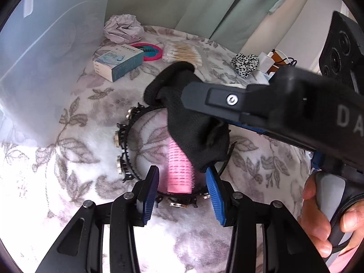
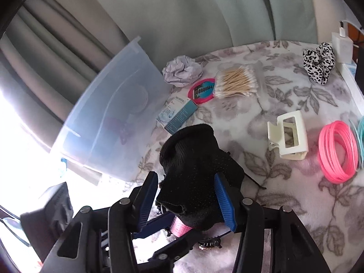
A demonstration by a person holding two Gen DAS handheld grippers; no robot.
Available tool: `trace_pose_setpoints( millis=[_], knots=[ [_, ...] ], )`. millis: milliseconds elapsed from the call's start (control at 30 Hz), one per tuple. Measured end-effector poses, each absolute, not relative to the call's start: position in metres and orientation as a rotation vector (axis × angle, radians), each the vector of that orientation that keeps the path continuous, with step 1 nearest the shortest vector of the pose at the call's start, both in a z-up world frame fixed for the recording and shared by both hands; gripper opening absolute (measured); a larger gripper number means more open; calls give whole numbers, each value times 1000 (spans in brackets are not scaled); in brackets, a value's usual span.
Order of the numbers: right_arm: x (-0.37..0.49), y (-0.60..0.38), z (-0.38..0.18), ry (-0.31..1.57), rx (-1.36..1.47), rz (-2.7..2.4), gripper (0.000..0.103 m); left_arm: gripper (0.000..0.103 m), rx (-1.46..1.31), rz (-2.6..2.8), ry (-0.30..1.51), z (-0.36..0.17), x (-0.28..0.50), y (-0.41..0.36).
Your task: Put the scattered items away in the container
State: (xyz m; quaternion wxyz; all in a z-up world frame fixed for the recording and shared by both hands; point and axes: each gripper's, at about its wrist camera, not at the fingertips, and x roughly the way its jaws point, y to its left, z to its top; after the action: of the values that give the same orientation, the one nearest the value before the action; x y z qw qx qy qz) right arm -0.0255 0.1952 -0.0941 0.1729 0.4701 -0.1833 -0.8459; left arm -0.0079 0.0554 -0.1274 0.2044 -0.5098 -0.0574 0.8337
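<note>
**Left wrist view.** The left gripper (image 1: pixel 182 168) points down at the floral fleece blanket (image 1: pixel 75 159). Its blue pads are at a middling width, one on each side of a pink ribbed hair roller (image 1: pixel 179 170). I cannot tell whether the pads press on the roller or only flank it. A black knitted cloth item (image 1: pixel 188 113), a sock or a glove, is draped over the roller's far end. The right gripper (image 1: pixel 195 95) reaches in from the right on top of it, with a person's hand (image 1: pixel 325 223) on its handle. Roller and cloth both lie inside the curve of a black toothed headband with metal studs (image 1: pixel 120 141), just beside the translucent plastic container (image 1: pixel 45 56).

By my judgement the cloth is light, limp and easy to pinch, but it will sag and could drag the roller along. A bunched fold near its middle looks the best hold. The roller looks light and slightly crushable, with a bristly surface that clings to knit, so it is best held across its barrel. The headband looks stiff, springy and thin, and its teeth could snag the fleece.

**Right wrist view.** The right gripper (image 2: pixel 186 174) has its jaws apart. The cloth (image 2: pixel 193 170) leans on one pad with a gap at the other, so it is not clamped.

Only this view shows:
- the container's (image 2: pixel 113 113) tilt and a purple item (image 2: pixel 124 129) inside it
- a white claw clip (image 2: pixel 289 136) on the blanket
- pink plastic rings (image 2: pixel 336 152) on the blanket
- the left gripper's fingers beside the roller (image 2: pixel 180 226)

Only the left wrist view shows the headband's full curve.
</note>
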Motion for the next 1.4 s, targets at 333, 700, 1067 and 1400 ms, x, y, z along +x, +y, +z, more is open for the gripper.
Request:
trace_pose_setpoints(
  millis=[333,700,1067,1400],
  knots=[
    [-28,217,-111,-631,1399,-2450,23,44,-1435,2323,-118,-131,-12,63],
    [-21,251,-121,-914,1340,-2390,14,26,-1437,2333,-83,-136,-13,78],
    [-18,238,-115,-984,1334,-2403,13,25,-1447,2337,-115,-136,-16,71],
    [-17,238,-117,-972,1337,-2400,13,38,-1449,2389,33,-132,-18,76]
  ],
)
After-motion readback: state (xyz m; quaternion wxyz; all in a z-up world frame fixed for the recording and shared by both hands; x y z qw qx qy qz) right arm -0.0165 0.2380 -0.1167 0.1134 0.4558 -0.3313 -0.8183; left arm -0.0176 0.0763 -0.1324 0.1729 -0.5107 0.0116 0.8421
